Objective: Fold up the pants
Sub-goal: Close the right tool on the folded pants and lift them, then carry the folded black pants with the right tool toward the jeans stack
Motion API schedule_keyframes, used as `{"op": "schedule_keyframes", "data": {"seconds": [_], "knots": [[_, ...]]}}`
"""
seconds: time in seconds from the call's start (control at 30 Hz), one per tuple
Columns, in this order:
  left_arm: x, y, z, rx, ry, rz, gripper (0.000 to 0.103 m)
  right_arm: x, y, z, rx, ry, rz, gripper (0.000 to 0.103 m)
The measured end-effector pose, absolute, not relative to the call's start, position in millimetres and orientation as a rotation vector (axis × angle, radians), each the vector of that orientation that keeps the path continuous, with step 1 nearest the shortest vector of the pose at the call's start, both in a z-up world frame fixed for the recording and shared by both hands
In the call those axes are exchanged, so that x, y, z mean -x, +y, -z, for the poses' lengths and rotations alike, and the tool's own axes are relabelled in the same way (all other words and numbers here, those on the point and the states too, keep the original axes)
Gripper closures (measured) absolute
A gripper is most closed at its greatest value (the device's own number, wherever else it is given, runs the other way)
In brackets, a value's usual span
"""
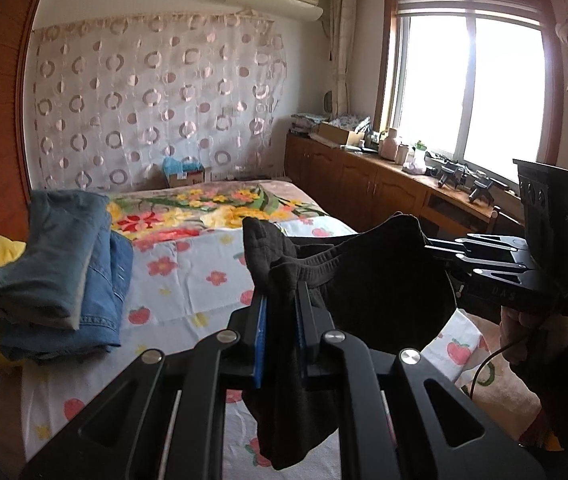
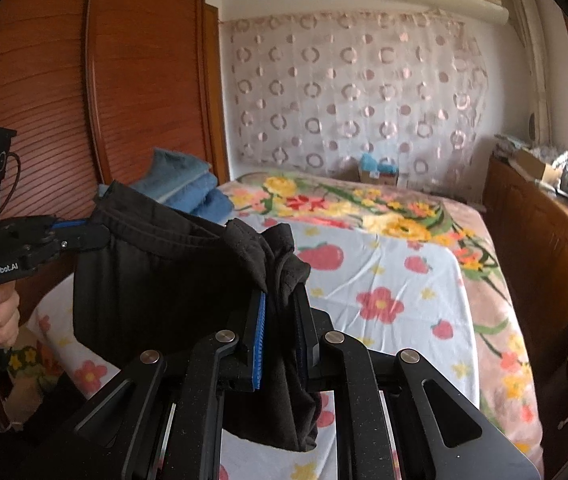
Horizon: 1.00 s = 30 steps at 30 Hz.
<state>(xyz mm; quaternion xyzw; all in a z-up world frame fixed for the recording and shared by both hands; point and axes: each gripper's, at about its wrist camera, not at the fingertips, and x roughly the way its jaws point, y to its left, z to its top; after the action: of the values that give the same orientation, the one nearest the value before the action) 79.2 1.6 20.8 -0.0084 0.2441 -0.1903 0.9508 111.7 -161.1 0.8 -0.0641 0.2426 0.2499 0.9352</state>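
- My left hand-held gripper (image 1: 279, 280) had its jaws pressed together on one end of the waistband of the black pants (image 1: 380, 280); dark cloth filled the narrow gap between the blue pads.
- My right hand-held gripper (image 2: 279, 300) pinched the other end of the same waistband in the same way, with a bunch of fabric standing up above its pads.
- The pants hung in the air between the two hand-held grippers, above the near part of the bed (image 2: 384, 264) and clear of the flowered sheet, as far as the frames showed. How low the legs hung was out of view.
- The waistband ran roughly level from one hand-held gripper to the other and sagged in the middle. I judged the long axis of the pants to run downward from that line, toward the near edge of the bed.
- Each hand-held gripper sat at its own end of the waistband, so neither was nearer to the garment than the other.
- The open sheet lay ahead of both hand-held grippers, toward the far edge of the bed. A stack of folded blue jeans (image 1: 63, 264) occupied the bed's left edge, well apart from the pants.
- I judged that the coming move depended on laying the pants forward onto that open sheet with the waistband held taut.
- I judged the risk to be a slack waistband, which would let the legs land twisted.
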Motion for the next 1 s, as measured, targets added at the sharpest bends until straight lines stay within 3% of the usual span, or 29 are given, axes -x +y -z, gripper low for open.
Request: {"op": "schedule_keyframes", "data": {"seconds": [0.57,1.0], "knots": [[-82,27,-21,0.019,0.477,0.337,0.094,-124,-135,-13,0.175,0.46,-0.549,0.093],[-119,61,-6,0.062,0.519,0.287,0.094,-180,-94,0,0.203,0.511,-0.602,0.093]]}}
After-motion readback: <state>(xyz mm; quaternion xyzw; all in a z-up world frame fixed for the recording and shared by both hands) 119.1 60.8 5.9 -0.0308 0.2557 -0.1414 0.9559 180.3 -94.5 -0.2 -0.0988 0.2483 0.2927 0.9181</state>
